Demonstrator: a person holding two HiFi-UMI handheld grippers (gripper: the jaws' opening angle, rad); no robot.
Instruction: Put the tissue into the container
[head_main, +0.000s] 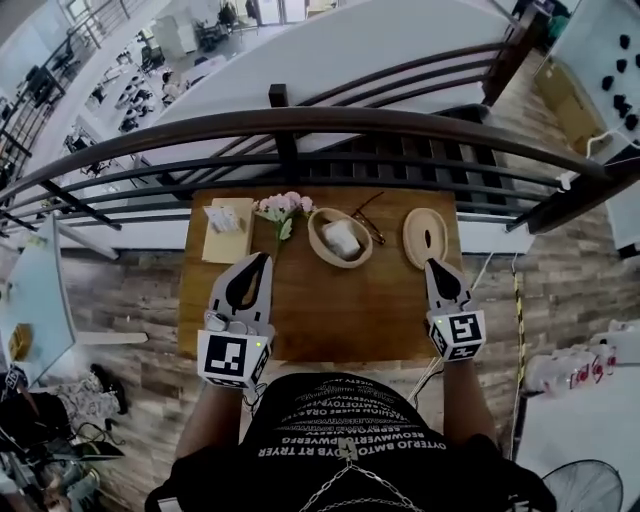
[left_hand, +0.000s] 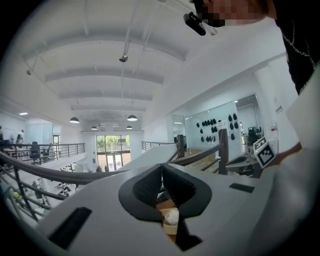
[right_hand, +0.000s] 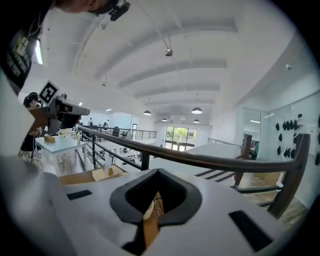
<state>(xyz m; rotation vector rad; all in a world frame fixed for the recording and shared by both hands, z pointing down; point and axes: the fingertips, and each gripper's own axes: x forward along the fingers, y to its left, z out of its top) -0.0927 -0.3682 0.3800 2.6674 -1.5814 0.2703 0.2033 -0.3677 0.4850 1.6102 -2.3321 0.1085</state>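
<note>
Head view. Tissue (head_main: 341, 238) lying already inside the container (head_main: 316, 250), ahead of the left gripper (head_main: 264, 259) and a little to its right, well apart from its tips; ahead and to the left of the right gripper (head_main: 432, 264). Judged as the placing step done, with nothing left to carry. Next, probably, only resting both tools, or reaching for the lid (head_main: 425, 237) just ahead of the right gripper if closing is wanted. That would call for spreading the jaws first. Both grippers held low over the near part of the table (head_main: 340, 310), pointing away from the body, one forearm on each side.

Left gripper view. Jaws pressed together at the tips, nothing between them. Below the tips, through the gap, container with the white tissue visible ahead.

Right gripper view. Jaws closed tip to tip as well, empty. Through the gap, what looks like glasses (right_hand: 157, 205) ahead on the table. No tissue visible here.
</note>
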